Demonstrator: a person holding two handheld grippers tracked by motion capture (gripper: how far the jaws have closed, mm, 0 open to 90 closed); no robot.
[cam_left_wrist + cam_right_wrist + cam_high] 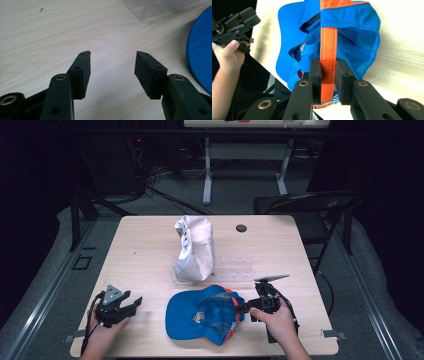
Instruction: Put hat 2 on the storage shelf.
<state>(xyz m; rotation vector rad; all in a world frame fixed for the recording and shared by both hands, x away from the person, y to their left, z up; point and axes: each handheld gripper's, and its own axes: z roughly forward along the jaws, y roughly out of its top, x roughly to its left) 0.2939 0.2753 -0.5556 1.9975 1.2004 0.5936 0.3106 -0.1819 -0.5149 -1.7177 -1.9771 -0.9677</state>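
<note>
So the blue cap (202, 316) sits at the near edge of the desk (145, 255), roughly in the middle, brim pointing to the person's left. The right tool (244, 309) is clamped onto the cap's orange strap (328, 60) at the back; in the right gripper view both jaws press flat against that strap, with the cap's blue fabric bunched up beyond them.

The left tool (131, 303) is well off to the left of the cap, not touching anything. Its jaws are spread wide with bare wood between them, and in the left gripper view the blue brim only peeks in at the right edge.

Other stuff around: a white cap (194, 248) stands just behind the blue one, propped up on or against a clear plastic stand (235, 270). Can't tell exactly how it's held there. A corner of that clear plastic also shows in the left gripper view. There's a small dark round thing (241, 228) near the far edge of the desk, too small to make out.

The desk is light wood grain, pretty clean. Room is dark, with a black folding chair (307, 207) at the far right corner, grey floor, cables trailing behind, and another desk (245, 150) on white legs further back.
</note>
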